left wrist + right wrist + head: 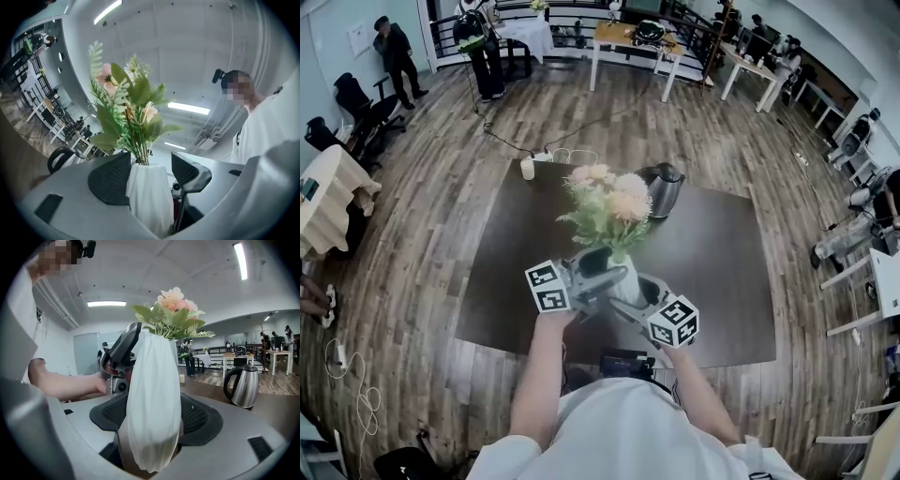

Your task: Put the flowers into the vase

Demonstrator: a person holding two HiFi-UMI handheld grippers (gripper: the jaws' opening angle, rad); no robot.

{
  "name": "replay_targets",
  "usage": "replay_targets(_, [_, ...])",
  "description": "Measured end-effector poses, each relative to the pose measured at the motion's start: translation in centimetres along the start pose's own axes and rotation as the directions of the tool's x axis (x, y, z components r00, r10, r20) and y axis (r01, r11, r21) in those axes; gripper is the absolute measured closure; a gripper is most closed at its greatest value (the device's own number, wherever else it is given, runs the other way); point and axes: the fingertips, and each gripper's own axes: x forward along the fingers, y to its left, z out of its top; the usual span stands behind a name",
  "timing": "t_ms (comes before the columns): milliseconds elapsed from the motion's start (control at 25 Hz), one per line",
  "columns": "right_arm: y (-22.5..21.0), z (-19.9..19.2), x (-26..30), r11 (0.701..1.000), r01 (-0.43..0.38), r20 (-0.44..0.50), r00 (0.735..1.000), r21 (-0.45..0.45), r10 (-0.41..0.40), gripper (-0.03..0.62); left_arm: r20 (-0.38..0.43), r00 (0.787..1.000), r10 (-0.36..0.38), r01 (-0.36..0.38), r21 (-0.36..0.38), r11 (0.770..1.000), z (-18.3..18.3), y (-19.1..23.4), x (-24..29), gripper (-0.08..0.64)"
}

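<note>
Right gripper (154, 414): jaws spread wide, dark pads pressed on both sides of the belly of the white vase (152, 366). The vase filled the gap and stood upright between them.

Left gripper (151, 157): jaws also wide, set about the same vase higher up, near its neck. One pad lay flat on the wall and the other sat all but against it, which read as a second grip rather than a loose bracket. In the right gripper view, one left jaw lay along the vase's upper side.

Flowers (126, 108): pink and cream heads with green fern leaves. The stems ran down into the mouth of the vase and the bunch stood upright above the rim. No loose stems showed on the table (722, 244) or in either gripper.

Vase position: over the near half of the dark table, close to the person's body, between both hands. No view settled whether its base rested on the tabletop.

Beyond it, a steel kettle (664, 187) stood on the far side of the table, well apart.

Progress: judged essentially done, with the flowers in. All that appeared left was to settle the vase upright and open both grips.
</note>
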Motion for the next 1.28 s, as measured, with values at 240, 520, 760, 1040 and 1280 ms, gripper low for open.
replay_targets(240, [0.6,-0.6,0.8,0.999,0.024,-0.02,0.999,-0.038,-0.024,0.24,0.065,0.998,0.007,-0.002,-0.08,0.997,0.2,0.3,-1.5,0.308])
replay_targets(520, [-0.7,-1.4,1.6,0.997,0.072,-0.079,0.994,-0.035,-0.075,0.239,-0.028,1.0,0.003,-0.003,-0.013,1.0,-0.6,0.2,0.2,0.288])
replay_targets(760, [-1.8,-2.1,1.8,0.996,0.084,-0.093,0.992,-0.035,-0.087,0.239,-0.087,0.995,-0.045,0.045,0.001,0.999,-1.5,0.4,1.0,0.265])
replay_targets(1040, [-5.5,-3.5,2.6,0.985,0.088,-0.134,0.985,-0.15,-0.108,0.239,-0.204,0.976,-0.071,0.069,-0.019,0.997,-3.1,2.4,2.5,0.264])
replay_targets(1280, [-11.3,-5.8,4.8,0.989,0.114,-0.143,0.981,-0.098,-0.127,0.239,-0.223,0.975,0.022,-0.036,-0.061,0.997,-5.1,9.0,4.7,0.264])
